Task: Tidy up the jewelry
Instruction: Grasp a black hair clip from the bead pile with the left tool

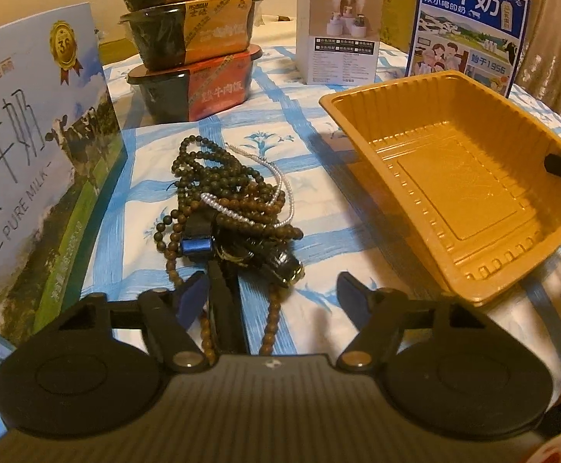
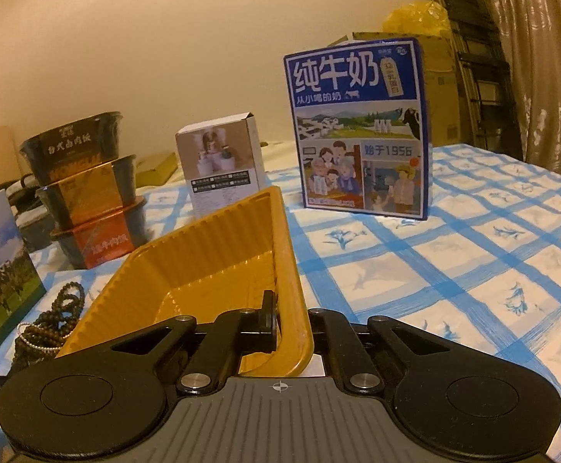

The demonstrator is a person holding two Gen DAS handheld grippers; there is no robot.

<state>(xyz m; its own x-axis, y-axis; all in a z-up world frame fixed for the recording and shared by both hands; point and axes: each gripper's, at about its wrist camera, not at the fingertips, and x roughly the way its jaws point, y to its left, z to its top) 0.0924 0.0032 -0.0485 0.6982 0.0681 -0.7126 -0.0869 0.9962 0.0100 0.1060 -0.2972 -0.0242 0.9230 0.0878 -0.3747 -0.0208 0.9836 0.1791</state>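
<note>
Jewelry (image 1: 222,208): lying in a tangled heap of dark and brown bead strings and a pearl strand on the checked tablecloth (image 2: 473,270), just ahead of the left gripper (image 1: 272,297), with a few brown strands trailing back between its fingers.
Left fingers: standing apart, pressing on nothing; the blue pads (image 1: 193,297) are sitting either side of the heap's near end without squeezing it.
Right fingers: the right gripper (image 2: 290,324) is clamping shut on the near wall of the yellow tray (image 2: 211,254), one finger inside the wall, one outside.
Tray: looking tilted, its near side lifted in the right gripper, empty inside, sitting just beside the heap.
Step in hand, as I judge it: steadying the tray while the left gripper is getting set to take the beads.
Doing it well: probably closing low over the thick middle of the heap, not on a single trailing strand, so the whole tangle is coming up together; holding the tray mouth toward the heap.
Risk: strands likely snagging on each other or on the black clasp piece (image 1: 280,262), and loops slipping off the pads.
Around: a milk carton (image 1: 29,177) is standing close to the heap's left; stacked food bowls (image 1: 195,58) and a small white box (image 1: 338,34) are standing behind; a blue milk box (image 2: 357,131) is standing beyond the tray.
In the way: the carton is crowding the left side; the tray rim is near on the right.
</note>
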